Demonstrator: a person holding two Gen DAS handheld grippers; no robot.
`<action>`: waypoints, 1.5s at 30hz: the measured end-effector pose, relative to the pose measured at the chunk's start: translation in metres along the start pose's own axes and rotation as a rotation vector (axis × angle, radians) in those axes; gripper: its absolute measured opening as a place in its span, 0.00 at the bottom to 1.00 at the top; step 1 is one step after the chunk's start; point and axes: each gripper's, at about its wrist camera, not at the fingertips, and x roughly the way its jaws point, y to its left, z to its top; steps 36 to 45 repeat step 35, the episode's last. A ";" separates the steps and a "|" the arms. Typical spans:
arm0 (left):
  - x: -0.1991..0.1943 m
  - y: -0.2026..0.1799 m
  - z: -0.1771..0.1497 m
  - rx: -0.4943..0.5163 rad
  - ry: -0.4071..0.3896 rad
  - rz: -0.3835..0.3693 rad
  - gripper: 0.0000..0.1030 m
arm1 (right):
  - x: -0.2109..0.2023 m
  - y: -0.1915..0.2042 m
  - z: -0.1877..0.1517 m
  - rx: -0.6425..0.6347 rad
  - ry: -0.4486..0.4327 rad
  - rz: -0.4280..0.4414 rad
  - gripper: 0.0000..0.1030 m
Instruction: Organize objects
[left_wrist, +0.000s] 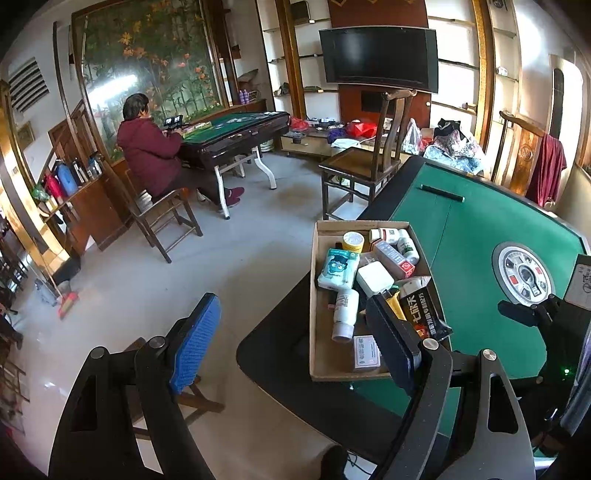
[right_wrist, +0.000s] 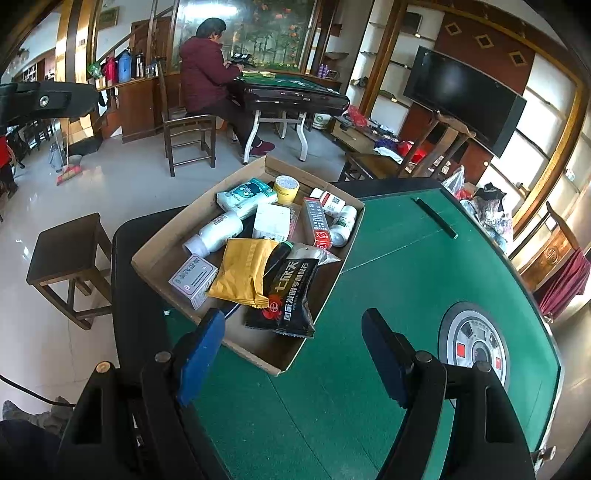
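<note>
A shallow cardboard box (right_wrist: 155, 254) sits at the corner of a green mahjong table (right_wrist: 388, 280). It holds a black snack packet (right_wrist: 286, 295), a yellow packet (right_wrist: 242, 271), white bottles (right_wrist: 214, 234), a tissue pack (right_wrist: 245, 194), a red-and-white carton (right_wrist: 317, 223), a yellow-lidded jar (right_wrist: 286, 188) and a small white box (right_wrist: 192, 277). My right gripper (right_wrist: 295, 350) is open and empty just in front of the box. My left gripper (left_wrist: 291, 347) is open and empty, beside the box (left_wrist: 325, 363), over its near left edge. The black packet (left_wrist: 424, 314) lies by its right finger.
A round dial panel (right_wrist: 476, 349) is set in the table's centre and a black bar (right_wrist: 436, 218) lies on the felt. A wooden stool (right_wrist: 70, 258) stands left of the table, a wooden chair (left_wrist: 362, 162) behind it. A seated person (left_wrist: 151, 147) is at another table far off.
</note>
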 end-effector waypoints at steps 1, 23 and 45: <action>0.000 0.000 0.000 -0.001 0.000 0.001 0.80 | 0.000 0.001 0.000 -0.001 -0.001 0.001 0.75; -0.001 0.006 -0.007 -0.028 0.017 0.025 0.80 | 0.001 0.009 -0.001 -0.024 -0.003 0.014 0.75; -0.004 0.000 -0.008 0.001 0.004 0.029 0.80 | 0.001 0.009 -0.001 -0.023 -0.003 0.014 0.75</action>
